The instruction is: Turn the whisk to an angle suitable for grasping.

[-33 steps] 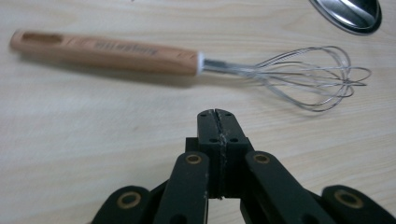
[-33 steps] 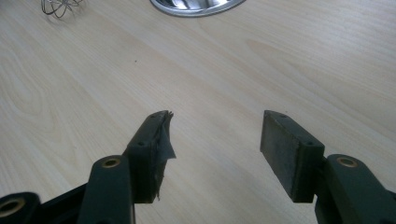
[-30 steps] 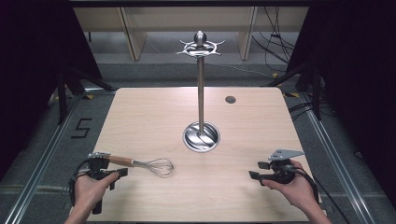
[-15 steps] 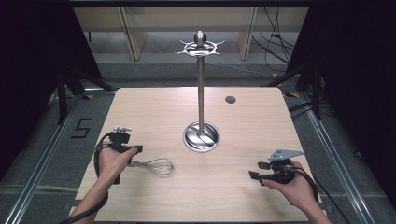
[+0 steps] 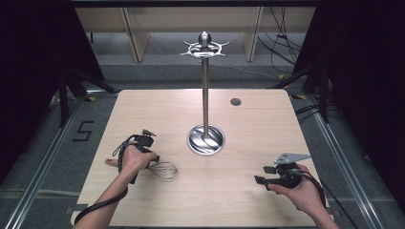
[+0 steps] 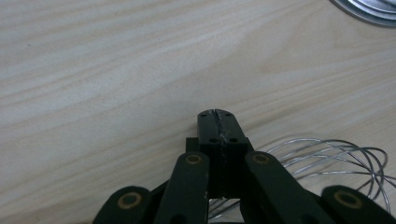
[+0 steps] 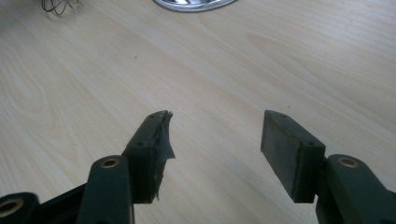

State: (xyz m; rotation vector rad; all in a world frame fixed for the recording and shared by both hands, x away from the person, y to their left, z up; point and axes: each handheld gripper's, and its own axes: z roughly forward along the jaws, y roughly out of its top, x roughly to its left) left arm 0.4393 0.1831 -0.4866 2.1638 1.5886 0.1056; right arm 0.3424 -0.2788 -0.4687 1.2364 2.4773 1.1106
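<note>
The whisk [image 5: 160, 168] lies flat on the wooden table [image 5: 248, 129], near its front left part, with the wire loops pointing toward the table's middle and the wooden handle [image 5: 111, 162] sticking out to the left from under the person's left hand [image 5: 135, 158]. In the left gripper view the wire loops [image 6: 327, 156] lie just beside and partly beneath the left gripper [image 6: 217, 123], whose jaws are pressed together tip to tip with nothing between them. From above, the left gripper [image 5: 143, 143] sits over the whisk where handle and wires meet; whether it touches the whisk cannot be told.

Just behind and to the right of the whisk stands a metal stand [image 5: 205, 95], a round shiny base [image 5: 205, 140] with a tall pole topped by a ring of hooks.

At the front right, well apart from the whisk, the right hand [image 5: 298, 188] holds the right gripper [image 7: 215, 135] just above the bare wood, its jaws spread wide and empty.
</note>
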